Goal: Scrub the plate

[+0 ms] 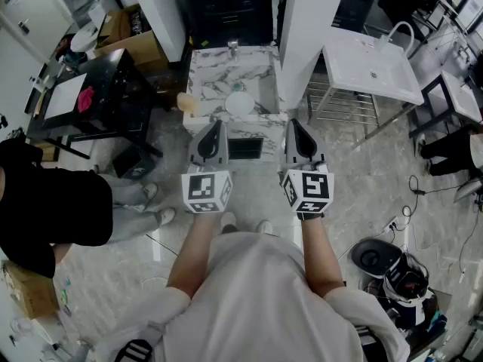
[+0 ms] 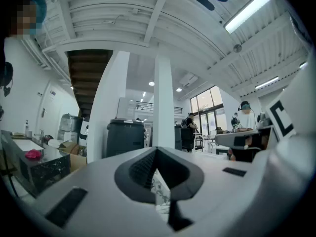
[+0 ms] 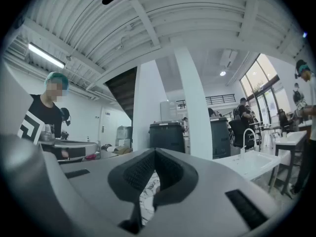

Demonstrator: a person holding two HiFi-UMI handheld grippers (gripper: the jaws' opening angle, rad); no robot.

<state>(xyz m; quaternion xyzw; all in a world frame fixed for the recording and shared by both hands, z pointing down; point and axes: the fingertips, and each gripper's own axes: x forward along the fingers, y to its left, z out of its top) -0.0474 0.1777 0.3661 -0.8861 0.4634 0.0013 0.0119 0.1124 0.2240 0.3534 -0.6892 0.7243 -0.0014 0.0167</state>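
A white plate (image 1: 239, 102) lies in the basin of a marble-patterned sink unit (image 1: 204, 70) with a tap (image 1: 233, 49) at its back. A tan sponge-like lump (image 1: 186, 101) sits on the unit's left edge. My left gripper (image 1: 217, 124) and right gripper (image 1: 293, 123) are held level side by side, just short of the unit's front edge and apart from the plate. Both are shut with nothing between their jaws. In the left gripper view my left gripper (image 2: 157, 152) points over the marble top, and my right gripper (image 3: 155, 154) does the same in the right gripper view.
A white basin on a metal frame (image 1: 370, 66) stands to the right. At the left are a black table (image 1: 106, 74) with a pink thing (image 1: 86, 98) and a person in black (image 1: 38, 210). White pillars (image 1: 309, 21) flank the unit. Cables and a round appliance (image 1: 400, 277) lie at lower right.
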